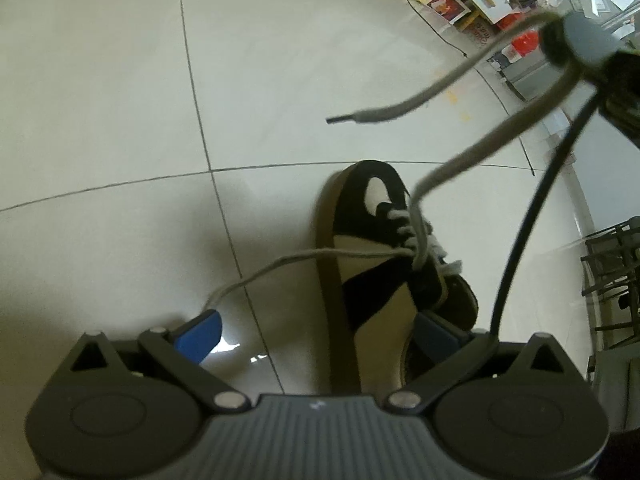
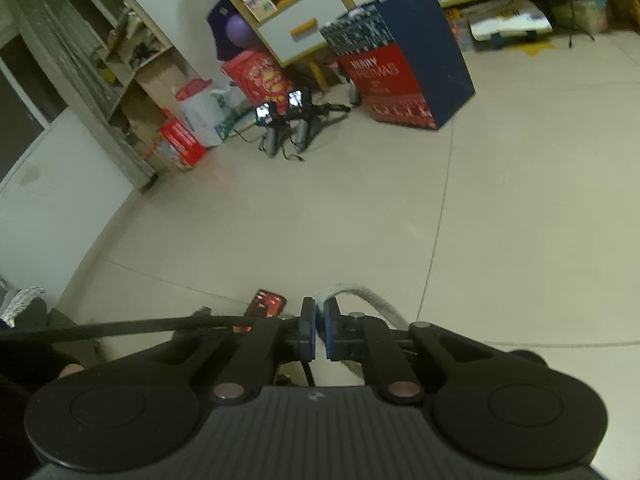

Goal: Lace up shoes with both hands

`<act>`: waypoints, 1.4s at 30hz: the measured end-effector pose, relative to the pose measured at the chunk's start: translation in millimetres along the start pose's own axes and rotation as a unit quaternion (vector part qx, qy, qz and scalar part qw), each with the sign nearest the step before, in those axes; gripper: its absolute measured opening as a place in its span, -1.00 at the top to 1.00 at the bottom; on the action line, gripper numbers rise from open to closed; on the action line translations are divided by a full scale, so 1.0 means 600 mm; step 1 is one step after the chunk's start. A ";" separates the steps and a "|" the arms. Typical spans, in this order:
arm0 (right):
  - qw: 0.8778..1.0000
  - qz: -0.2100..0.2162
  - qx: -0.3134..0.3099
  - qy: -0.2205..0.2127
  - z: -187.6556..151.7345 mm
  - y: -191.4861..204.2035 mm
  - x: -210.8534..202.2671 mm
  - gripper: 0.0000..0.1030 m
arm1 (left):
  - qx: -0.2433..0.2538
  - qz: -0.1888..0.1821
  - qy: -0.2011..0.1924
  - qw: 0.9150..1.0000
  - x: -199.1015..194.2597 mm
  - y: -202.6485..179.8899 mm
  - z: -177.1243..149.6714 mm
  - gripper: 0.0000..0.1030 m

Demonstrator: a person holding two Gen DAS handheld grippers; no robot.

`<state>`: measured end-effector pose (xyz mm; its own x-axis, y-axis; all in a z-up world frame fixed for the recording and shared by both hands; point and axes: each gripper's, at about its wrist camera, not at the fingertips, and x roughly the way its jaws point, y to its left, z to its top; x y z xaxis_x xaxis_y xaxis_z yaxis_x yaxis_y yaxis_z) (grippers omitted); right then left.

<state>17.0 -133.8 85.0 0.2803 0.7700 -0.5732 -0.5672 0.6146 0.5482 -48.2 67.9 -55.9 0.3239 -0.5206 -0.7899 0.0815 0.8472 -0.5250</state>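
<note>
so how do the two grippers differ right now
The left gripper is spread wide open around the shoe, holding nothing; the right gripper is shut on the grey lace, lifted well above the shoe. Both have blue pads on black fingers.

floor (image 1: 120, 100) left: open | shoe (image 1: 360, 260), taut lace (image 1: 480, 148): blocking right

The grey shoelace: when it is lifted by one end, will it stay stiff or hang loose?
Probably loose: the shoelace, pinched by the right gripper, sags in a curve down to the shoe. Its free end droops. The dark tip looks harder, so likely easier to thread.
</note>
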 end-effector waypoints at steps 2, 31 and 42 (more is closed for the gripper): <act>1.000 -0.007 0.001 0.005 -0.002 -0.004 0.004 0.80 | -0.002 0.001 0.001 1.000 0.001 0.003 0.000 -0.99; 0.970 -0.211 0.035 0.117 -0.173 -0.083 -0.057 0.23 | -0.007 0.000 -0.012 1.000 0.003 0.020 0.036 -0.99; 0.964 -0.222 0.009 0.146 -0.209 -0.083 -0.019 0.06 | 0.104 -0.016 -0.001 0.994 0.019 -0.031 0.060 -0.99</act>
<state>-55.1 -194.3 -12.0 0.2615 0.3512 -0.8991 -0.4267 0.8775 0.2187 -12.1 50.3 -43.9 0.3209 -0.5470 -0.7732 0.2843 0.8343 -0.4723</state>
